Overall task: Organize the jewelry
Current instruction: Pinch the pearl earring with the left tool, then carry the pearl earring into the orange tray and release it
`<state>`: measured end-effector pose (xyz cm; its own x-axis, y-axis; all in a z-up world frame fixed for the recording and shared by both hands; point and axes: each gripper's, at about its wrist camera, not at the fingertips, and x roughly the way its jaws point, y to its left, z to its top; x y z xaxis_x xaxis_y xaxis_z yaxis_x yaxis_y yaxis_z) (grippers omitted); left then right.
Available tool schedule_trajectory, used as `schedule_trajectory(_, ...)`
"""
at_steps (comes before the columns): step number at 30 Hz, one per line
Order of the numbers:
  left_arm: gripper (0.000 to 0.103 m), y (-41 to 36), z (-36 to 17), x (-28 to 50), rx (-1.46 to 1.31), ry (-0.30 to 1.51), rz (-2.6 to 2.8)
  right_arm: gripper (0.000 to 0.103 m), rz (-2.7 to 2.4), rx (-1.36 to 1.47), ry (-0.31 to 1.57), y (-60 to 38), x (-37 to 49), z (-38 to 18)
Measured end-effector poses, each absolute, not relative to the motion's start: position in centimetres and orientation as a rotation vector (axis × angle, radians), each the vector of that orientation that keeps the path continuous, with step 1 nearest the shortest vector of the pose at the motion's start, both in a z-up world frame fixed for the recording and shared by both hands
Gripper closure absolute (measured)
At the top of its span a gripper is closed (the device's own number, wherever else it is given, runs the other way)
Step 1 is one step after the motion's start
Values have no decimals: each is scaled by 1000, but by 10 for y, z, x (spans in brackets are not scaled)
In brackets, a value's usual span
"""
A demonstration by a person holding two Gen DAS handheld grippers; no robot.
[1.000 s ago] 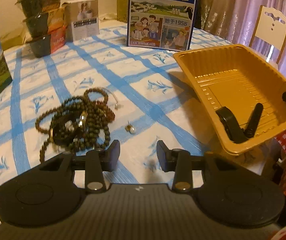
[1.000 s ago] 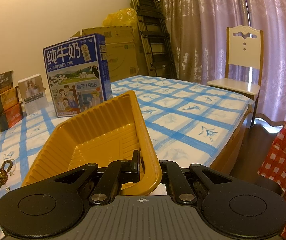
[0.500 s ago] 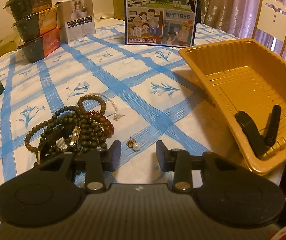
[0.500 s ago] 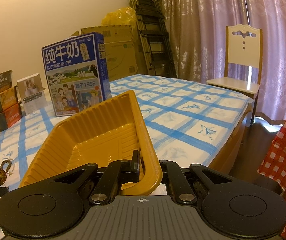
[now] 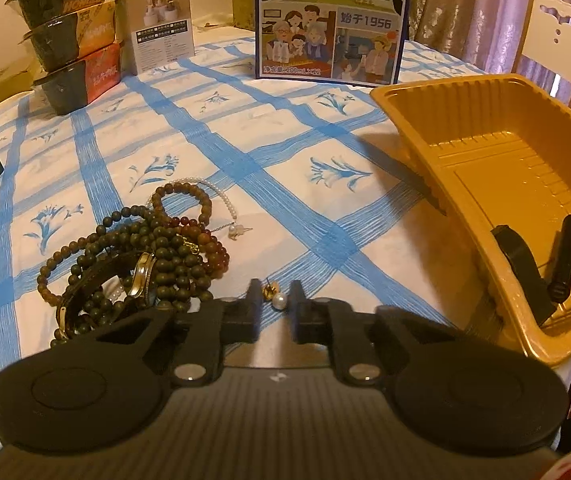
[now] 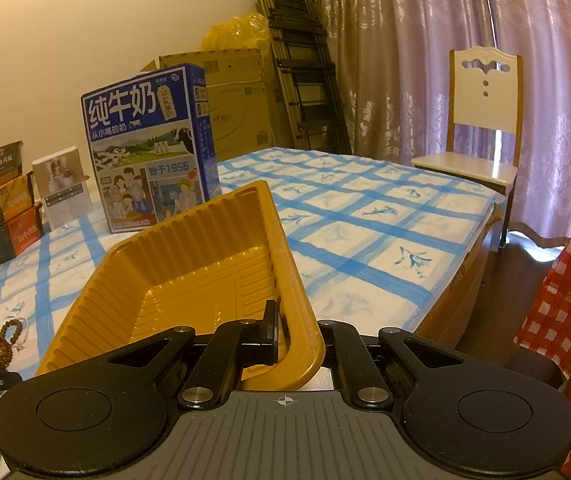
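Left wrist view: the left gripper is low over the table, its jaws closing narrowly around a small pearl earring that lies between them; whether the pads already press it I cannot tell. At about ten o'clock from the earring sits a tangled heap of bead bracelets, with a thin pearl strand trailing off its far edge. At three o'clock the yellow tray stands tilted, bare inside, with the right gripper's fingers clamped on its near rim.

Right wrist view: the right gripper is pinched tight on the tray's near wall, holding it tipped toward the heap, glimpsed at nine o'clock.

By my reading nothing is sorted yet: the earring comes first, and the whole heap remains.
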<state>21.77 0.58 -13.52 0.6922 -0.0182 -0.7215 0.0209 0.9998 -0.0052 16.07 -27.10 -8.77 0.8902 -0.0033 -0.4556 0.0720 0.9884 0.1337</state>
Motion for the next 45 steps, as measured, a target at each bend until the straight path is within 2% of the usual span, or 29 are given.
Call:
schedule_trajectory(8, 92, 6, -130, 214, 8, 790, -32, 96, -40, 149, 472, -271, 161, -88)
schedule_trajectory(15, 92, -4, -96, 201, -30, 728, -96, 96, -39, 149, 472, -271, 161, -88)
schedule_trajectory(25, 92, -72, -57, 192, -109, 694, -389, 96, -36, 149, 471, -272, 160, -91)
schedule_trajectory(33, 92, -122, -70, 213, -180, 771, -526, 96, -28, 153, 473, -268, 160, -90)
schedule_trajectory(42, 93, -132, -88, 223, -234, 850, -559, 96, -28, 157, 475, -269, 160, -89)
schedule_trajectory(45, 90, -130, -89, 222, -253, 852, -546, 96, -29, 159, 477, -268, 160, -89)
